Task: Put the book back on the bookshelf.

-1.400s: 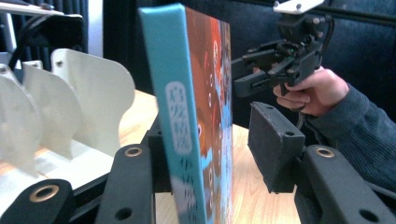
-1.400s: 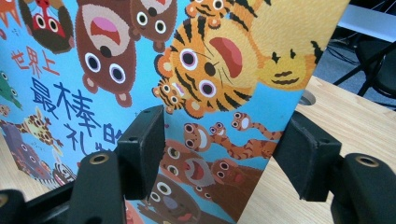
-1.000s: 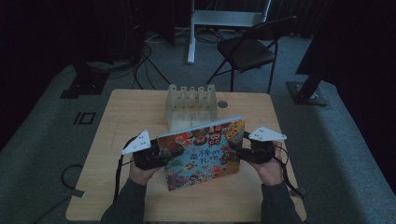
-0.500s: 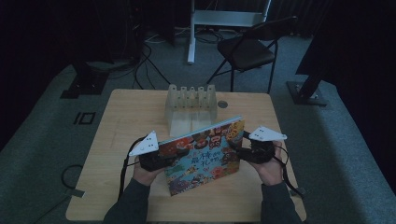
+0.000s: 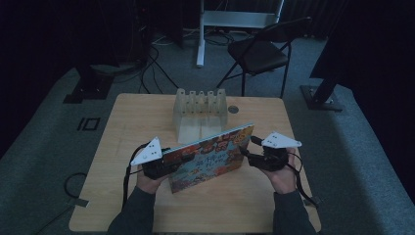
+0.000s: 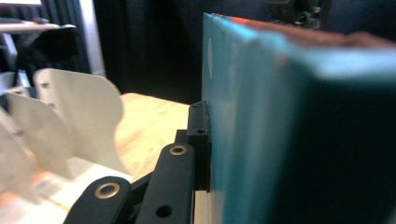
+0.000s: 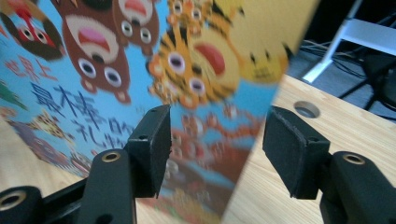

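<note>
A picture book (image 5: 210,156) with cartoon animals on its cover stands tilted on the wooden table (image 5: 132,122), in front of a white slotted rack (image 5: 199,115). My left gripper (image 5: 171,164) is shut on the book's left end. In the left gripper view one black finger (image 6: 198,135) presses the teal back cover (image 6: 280,116), with the rack (image 6: 79,116) to the left. My right gripper (image 5: 247,152) sits at the book's right end. Its jaws stand open in the right gripper view (image 7: 217,140), and the cover's edge (image 7: 93,70) lies between them, untouched.
A round hole (image 5: 233,109) is in the tabletop right of the rack. Behind the table stand a black folding chair (image 5: 259,49) and a white stand leg (image 5: 200,34). Cables lie on the grey floor at the left.
The left gripper has shifted slightly right and back again. The book stays tilted upright between both hands, and the right gripper has kept its place.
</note>
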A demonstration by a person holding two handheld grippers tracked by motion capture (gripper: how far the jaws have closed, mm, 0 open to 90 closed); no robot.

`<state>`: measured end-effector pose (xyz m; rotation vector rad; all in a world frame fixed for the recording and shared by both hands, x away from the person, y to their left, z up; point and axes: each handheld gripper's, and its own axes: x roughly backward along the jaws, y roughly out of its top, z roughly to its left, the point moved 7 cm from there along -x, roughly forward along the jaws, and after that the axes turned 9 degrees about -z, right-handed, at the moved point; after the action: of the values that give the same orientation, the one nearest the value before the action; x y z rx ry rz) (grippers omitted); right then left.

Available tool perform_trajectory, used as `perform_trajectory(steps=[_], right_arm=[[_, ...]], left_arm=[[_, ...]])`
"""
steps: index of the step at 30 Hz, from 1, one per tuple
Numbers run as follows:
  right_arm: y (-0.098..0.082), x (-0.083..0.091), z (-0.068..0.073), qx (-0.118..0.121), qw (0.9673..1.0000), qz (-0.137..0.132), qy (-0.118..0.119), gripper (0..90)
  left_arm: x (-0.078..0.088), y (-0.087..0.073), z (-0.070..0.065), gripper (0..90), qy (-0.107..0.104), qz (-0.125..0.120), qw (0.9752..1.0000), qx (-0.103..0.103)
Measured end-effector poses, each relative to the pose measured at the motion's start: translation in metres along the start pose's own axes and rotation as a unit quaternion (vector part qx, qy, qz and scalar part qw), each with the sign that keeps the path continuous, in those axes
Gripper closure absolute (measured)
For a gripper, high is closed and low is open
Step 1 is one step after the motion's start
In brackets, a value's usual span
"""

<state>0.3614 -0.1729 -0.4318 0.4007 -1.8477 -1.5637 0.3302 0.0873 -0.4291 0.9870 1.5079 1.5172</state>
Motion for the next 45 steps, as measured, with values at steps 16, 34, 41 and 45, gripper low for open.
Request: perform_trajectory(steps=[16,34,41,45], right_arm=[[-0.003,0.004,-0.012,-0.014,0.9998,-0.006,-0.014,39.7],[-0.010,0.002,-0.019,-0.017,0.9995,0.004,-0.025,38.8],[-0.013,0.003,-0.023,-0.019,0.9992,0.010,-0.033,38.9],[-0.014,0.003,-0.025,-0.019,0.9992,0.010,-0.034,38.9]], left_arm=[[0.003,-0.005,-0.005,74.0,-0.020,-0.038,0.9988,0.020],[0.001,-0.015,-0.004,59.9,-0.007,-0.037,0.9989,0.029],[-0.001,-0.019,-0.006,63.0,-0.002,-0.023,0.9995,0.021],[-0.001,-0.021,-0.005,63.2,0.001,-0.022,0.9995,0.022]])
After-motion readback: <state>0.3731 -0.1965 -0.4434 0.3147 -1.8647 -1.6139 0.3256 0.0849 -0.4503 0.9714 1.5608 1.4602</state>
